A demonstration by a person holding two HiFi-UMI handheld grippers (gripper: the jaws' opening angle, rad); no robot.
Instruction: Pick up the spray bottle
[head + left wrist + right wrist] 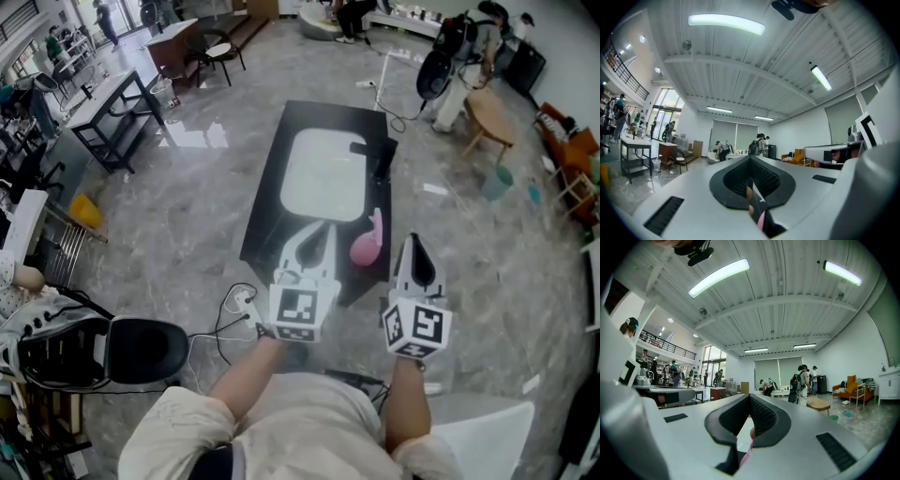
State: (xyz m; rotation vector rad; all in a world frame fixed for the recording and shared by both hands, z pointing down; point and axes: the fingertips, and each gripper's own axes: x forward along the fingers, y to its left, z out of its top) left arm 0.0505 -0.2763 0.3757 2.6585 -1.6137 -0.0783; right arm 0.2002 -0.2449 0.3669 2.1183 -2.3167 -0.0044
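2 closed: left tongs (325, 228), right tongs (413, 242), near spray bottle (366, 246).

The spray bottle (367, 242) sits on the table's (270, 211) near right corner, just before the tray (323, 173).

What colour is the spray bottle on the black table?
Pink. The spray bottle shows best in the head view.

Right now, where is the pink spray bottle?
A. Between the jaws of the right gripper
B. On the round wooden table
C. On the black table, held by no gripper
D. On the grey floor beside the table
C: the head view shows the pink spray bottle on the black table, ahead of the left gripper and the right gripper, both shut on nothing.
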